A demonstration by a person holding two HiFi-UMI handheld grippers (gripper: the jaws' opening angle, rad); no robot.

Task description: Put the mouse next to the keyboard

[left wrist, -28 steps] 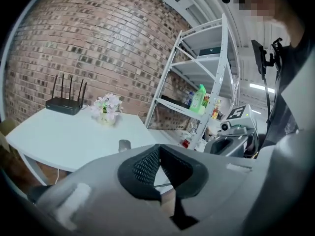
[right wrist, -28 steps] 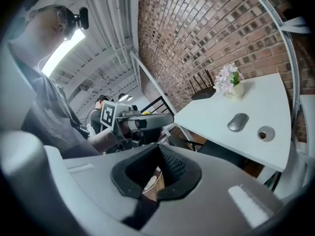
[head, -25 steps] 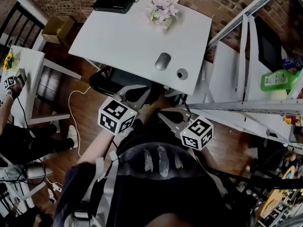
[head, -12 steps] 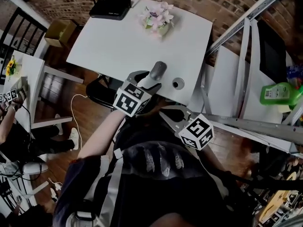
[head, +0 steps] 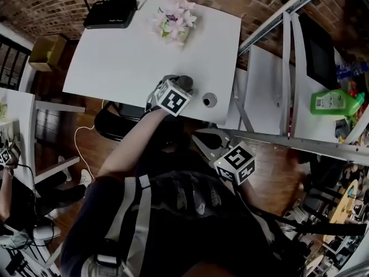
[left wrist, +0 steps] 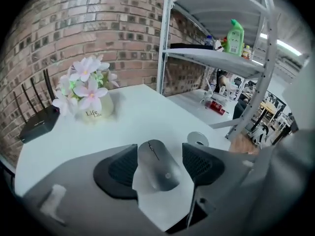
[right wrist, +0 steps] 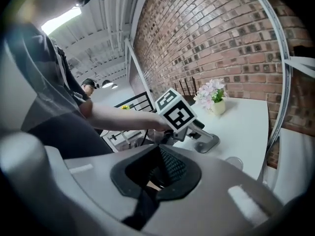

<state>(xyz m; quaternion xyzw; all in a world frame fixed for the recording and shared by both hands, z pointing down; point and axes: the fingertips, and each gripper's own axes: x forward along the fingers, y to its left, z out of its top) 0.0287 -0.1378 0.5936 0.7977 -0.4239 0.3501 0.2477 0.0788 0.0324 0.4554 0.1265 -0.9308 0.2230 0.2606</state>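
The left tool (left wrist: 158,154) was down on the white rectangular desk (left wrist: 133,114) near its front edge. Its black ribbed pads stood fairly wide on either side of the grey oval computer mouse (left wrist: 158,167), with a gap showing at the right pad, so the mouse looked straddled but not yet squeezed. The mouse lay flat on the desk, just beside a small round silver disc (left wrist: 198,138) and well apart from the cream pot of pale pink flowers (left wrist: 91,104) and the black router (left wrist: 39,123) at the far side. The right tool (right wrist: 162,168) hung back off the desk, pads pressed together on nothing. No keyboard showed in any view, so the task seemed barely begun: the grasp, the carry and the placing were all left.
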